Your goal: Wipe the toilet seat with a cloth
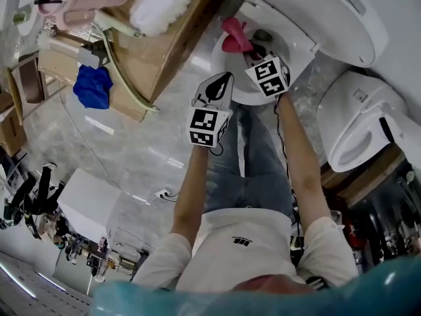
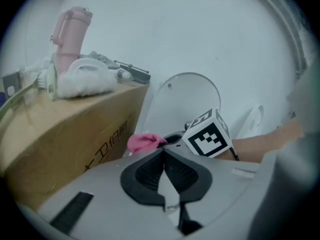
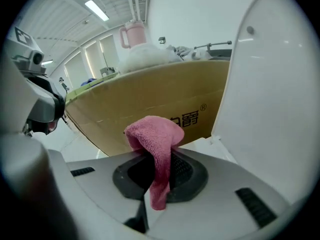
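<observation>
Cloth [image 3: 157, 144] is clamped in my right gripper [image 3: 161, 173], upper centre of the head view, over the toilet seat [image 1: 299, 45]. My left gripper [image 2: 164, 170], jaws together and empty, sits below-left. Wiping looks barely begun; next I press cloth onto the rim.

The cloth [image 3: 155, 139] sits between the jaws of the right hand-held gripper [image 3: 160, 169] and hangs down in front of them. The toilet seat [image 1: 299, 41] lies under and just ahead of this hand-held gripper, with the raised lid [image 3: 270, 99] to its right and a box [image 3: 150, 99] ahead to its left. On the box stands a tumbler [image 3: 133, 34]. The left hand-held gripper [image 2: 164, 156] is left of the right one, farther back from the toilet. A second toilet [image 1: 358, 124] stands right of both
</observation>
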